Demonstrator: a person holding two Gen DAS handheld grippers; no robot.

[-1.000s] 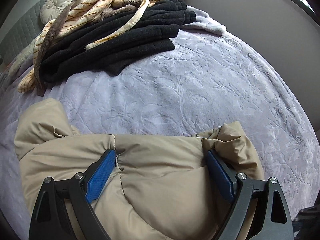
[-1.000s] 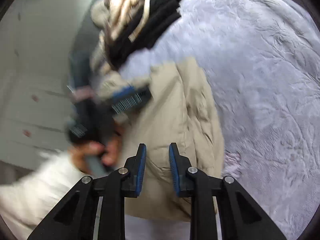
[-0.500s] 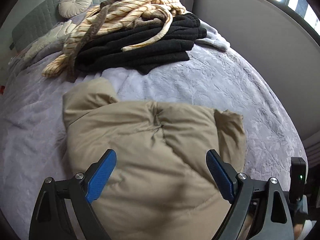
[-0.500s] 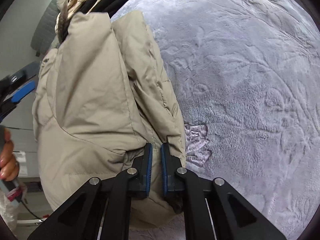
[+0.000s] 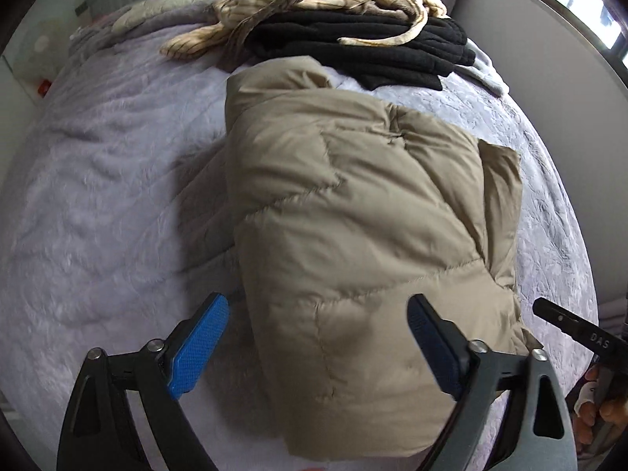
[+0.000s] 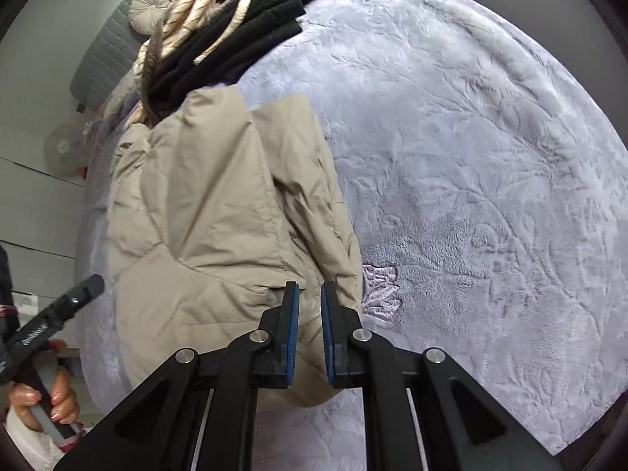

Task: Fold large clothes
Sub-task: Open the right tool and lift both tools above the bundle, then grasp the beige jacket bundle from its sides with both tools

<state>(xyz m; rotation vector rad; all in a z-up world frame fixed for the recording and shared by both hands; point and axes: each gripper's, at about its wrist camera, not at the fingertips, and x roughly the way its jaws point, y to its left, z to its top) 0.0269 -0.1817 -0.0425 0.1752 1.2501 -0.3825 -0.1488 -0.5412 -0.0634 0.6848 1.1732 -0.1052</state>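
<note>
The beige padded jacket (image 5: 353, 243) lies folded into a compact bundle on the lilac bedspread (image 5: 98, 216), its far edge just short of the pile of black and striped garments (image 5: 353, 39) toward the headboard.

**Change since one second ago**

- Left tongs (image 5: 314, 345): a second ago the blue pads sat against the jacket at either side of a raised fold. The jaws have just been opening further and now stand released at full spread. In the left wrist view the pads hang above the near end of the jacket; no fabric is pinched between them. The view has drawn back, so far more of the bundle shows than before.
- Right tongs (image 6: 310, 314): half a second ago the jaws were almost together at the jacket's near right corner. They have opened slightly, leaving a narrow gap with nothing gripped in it. They hang over the near right edge of the jacket (image 6: 219, 235).
- The jacket has gone from a lifted fold to a settled, flat-lying bundle.

**Meaning for the task**

Judged from the present layout, the last fold on this jacket is laid and both tools are released. One flap projects on the jacket's right side, away from the window wall (image 5: 549, 78); it may need tucking. Otherwise the next garment would come from the pile.
</note>
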